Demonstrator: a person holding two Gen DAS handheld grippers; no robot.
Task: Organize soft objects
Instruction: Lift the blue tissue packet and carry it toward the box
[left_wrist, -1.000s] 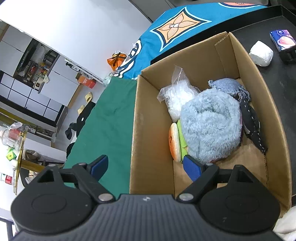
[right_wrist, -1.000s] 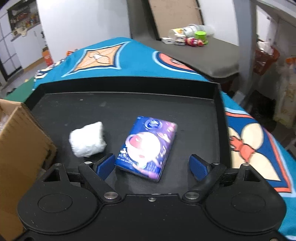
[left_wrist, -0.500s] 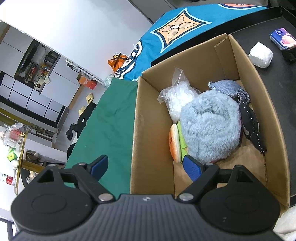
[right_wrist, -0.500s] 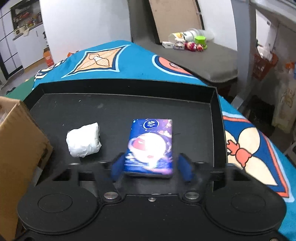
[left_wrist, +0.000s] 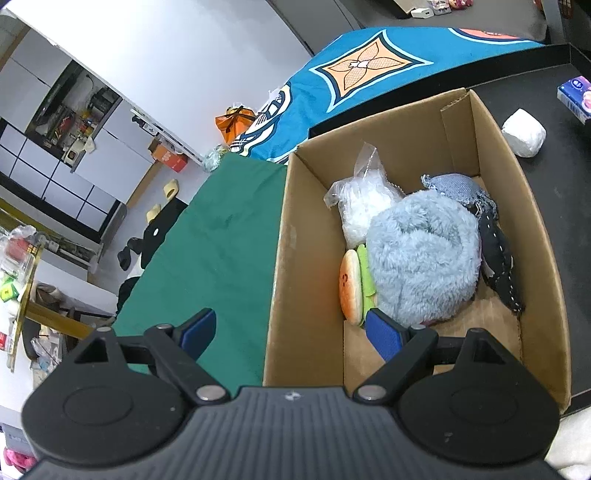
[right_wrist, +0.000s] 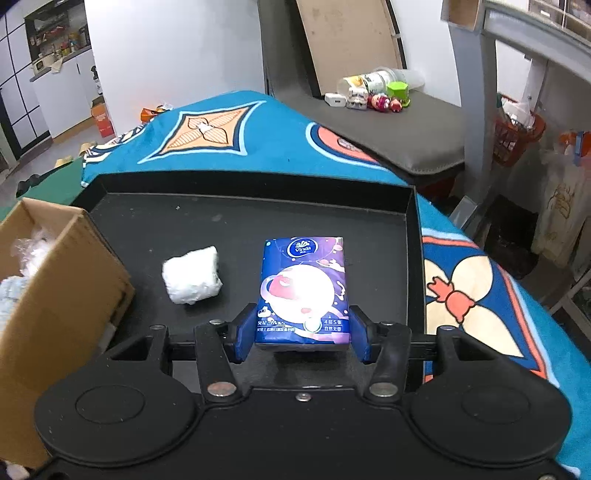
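My right gripper (right_wrist: 302, 334) is shut on a blue and purple tissue pack (right_wrist: 303, 284) and holds it above the black tray (right_wrist: 236, 206). A white soft wad (right_wrist: 192, 275) lies on the tray to its left. The pack (left_wrist: 576, 96) and wad (left_wrist: 523, 133) also show in the left wrist view. My left gripper (left_wrist: 291, 330) is open and empty, straddling the near left wall of the cardboard box (left_wrist: 291, 258). The box holds a fluffy blue plush (left_wrist: 421, 258), a burger plush (left_wrist: 352, 288), a clear bag of white stuff (left_wrist: 360, 201), and denim and dark fabric toys (left_wrist: 495, 243).
The box (right_wrist: 44, 295) stands on the tray's left side, beside a green cloth (left_wrist: 218, 251). A patterned blue blanket (right_wrist: 221, 129) lies under the tray. A grey bench with toys and cups (right_wrist: 376, 98) stands behind. An orange basket (right_wrist: 517, 133) is at right.
My right gripper has closed on the tissue pack, straightened it and lifted it off the tray. The left gripper has drawn back slightly from the box and stays open.
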